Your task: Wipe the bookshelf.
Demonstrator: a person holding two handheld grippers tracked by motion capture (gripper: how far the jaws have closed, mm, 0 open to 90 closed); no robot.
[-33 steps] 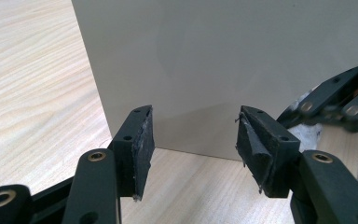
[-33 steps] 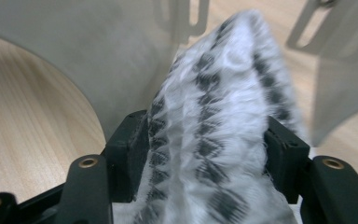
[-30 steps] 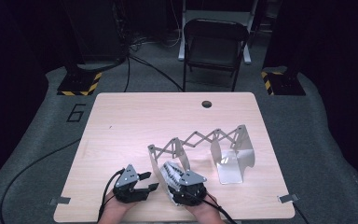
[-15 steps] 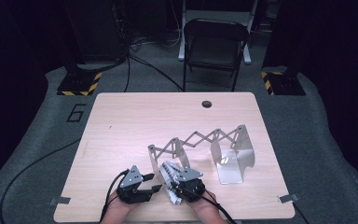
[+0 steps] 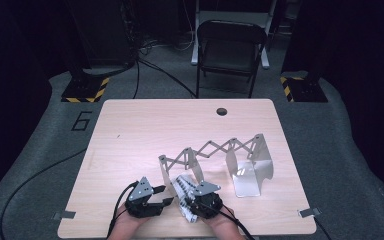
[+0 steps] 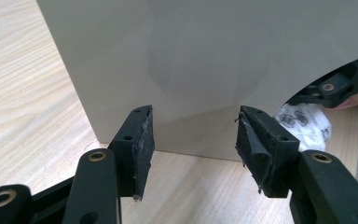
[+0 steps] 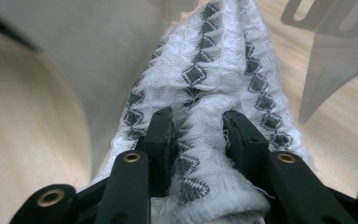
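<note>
A white cloth with dark diamond marks (image 5: pixel 182 187) lies bunched at the near end of a grey metal scissor rack (image 5: pixel 210 150). My right gripper (image 5: pixel 189 196) is shut on the cloth. In the right gripper view the cloth (image 7: pixel 214 60) is pinched between the pads of the right gripper (image 7: pixel 198 128); its jaws have just been closing on the cloth and have eased a little. My left gripper (image 5: pixel 169 195) stands open with nothing between its fingers. In its own view the left gripper (image 6: pixel 193 140) faces the rack's near end plate (image 6: pixel 191 60), close to it, with the cloth (image 6: pixel 307 126) at the right.
The rack's far end plate (image 5: pixel 247 172) stands on the right part of the wooden table (image 5: pixel 140 135). A cable hole (image 5: pixel 222 111) sits near the table's back edge. A folding chair (image 5: pixel 230 45) and striped stand bases (image 5: pixel 85 90) are on the floor behind.
My right gripper has shifted slightly to the right and its jaws have closed on the cloth. The left gripper has stayed where it was.
</note>
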